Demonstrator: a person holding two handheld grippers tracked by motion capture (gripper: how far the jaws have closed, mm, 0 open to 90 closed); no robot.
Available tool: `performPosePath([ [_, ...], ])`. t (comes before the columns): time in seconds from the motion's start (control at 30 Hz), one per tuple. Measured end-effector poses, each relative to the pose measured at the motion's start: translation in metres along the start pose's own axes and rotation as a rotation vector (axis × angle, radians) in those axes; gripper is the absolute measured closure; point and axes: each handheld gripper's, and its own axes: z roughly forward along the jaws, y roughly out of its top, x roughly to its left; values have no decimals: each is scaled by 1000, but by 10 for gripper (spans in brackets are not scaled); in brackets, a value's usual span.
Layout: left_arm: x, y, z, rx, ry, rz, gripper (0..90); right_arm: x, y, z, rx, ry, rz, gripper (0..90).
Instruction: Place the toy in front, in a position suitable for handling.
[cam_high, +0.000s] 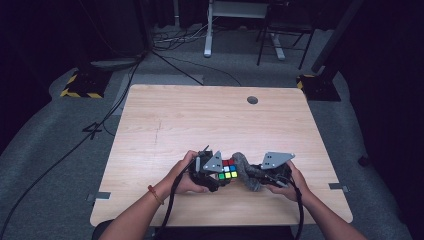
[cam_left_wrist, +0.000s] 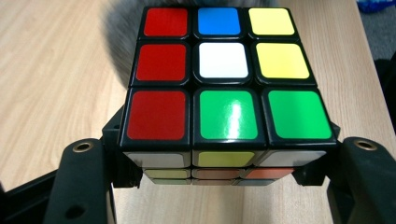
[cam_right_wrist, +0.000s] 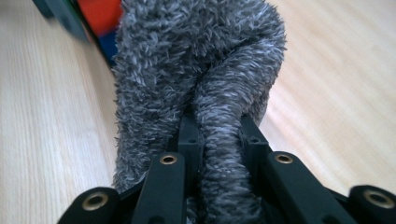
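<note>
A scrambled puzzle cube (cam_high: 229, 169) (cam_left_wrist: 223, 88) sits between the jaws of my left gripper (cam_high: 220, 172) (cam_left_wrist: 224, 175), which is shut on it; its top face shows red, blue, yellow, white and green squares. A fluffy grey cloth (cam_high: 246, 171) (cam_right_wrist: 196, 79) is bunched against the cube's right side. My right gripper (cam_high: 257, 175) (cam_right_wrist: 219, 135) is shut on a fold of that cloth. Both grippers are held low over the near middle of the wooden table (cam_high: 210, 120). A blurred corner of the cube (cam_right_wrist: 95, 21) peeks out behind the cloth in the right gripper view.
A round cable hole (cam_high: 252, 100) lies near the table's far edge. Beyond the table are desk legs (cam_high: 207, 35), cables on the grey floor and yellow-black striped bases (cam_high: 80, 87).
</note>
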Motion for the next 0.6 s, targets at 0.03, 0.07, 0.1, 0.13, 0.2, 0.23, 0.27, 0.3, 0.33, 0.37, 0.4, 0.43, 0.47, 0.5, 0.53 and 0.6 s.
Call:
performPosePath([
  [0.03,-1,0,3,17,5,6,338,1,3,-4,-32,2,8,763],
  [0.07,-2,0,6,25,2,9,338,2,6,-9,-75,17,15,764],
  [0.1,-2,1,8,28,-6,6,338,3,9,-12,-99,26,11,763],
  [0.13,-3,2,11,33,-13,6,338,10,16,-17,-139,38,-16,763],
  [0.2,-5,4,17,45,-20,18,338,12,19,-17,-141,40,-34,763],
  [0.23,-7,5,21,66,-22,35,337,21,26,-14,-132,38,-80,761],
  [0.27,-7,5,21,66,-22,35,337,21,26,-14,-132,38,-80,761],
  [0.3,-6,4,23,72,-27,36,337,22,27,-13,-133,44,-84,760],
  [0.33,-6,4,24,71,-35,29,337,23,29,-10,-154,88,-62,758],
  [0.37,-6,4,24,73,-29,28,337,23,30,-9,-147,82,-66,758],
  [0.4,-5,4,25,76,-22,29,337,23,30,-9,-147,82,-66,758],
  [0.43,-5,4,24,74,-25,20,337,23,32,-8,-143,74,-74,758],
  [0.47,-4,3,25,71,-28,13,337,23,34,-6,-144,67,-73,755],
  [0.5,-4,3,25,74,-20,9,338,23,35,-6,-142,62,-78,754],
  [0.53,-4,3,25,73,-17,9,338,24,36,-5,-141,56,-78,754],
  [0.6,-3,3,24,73,-15,8,338,23,36,-3,-137,51,-78,754],
])
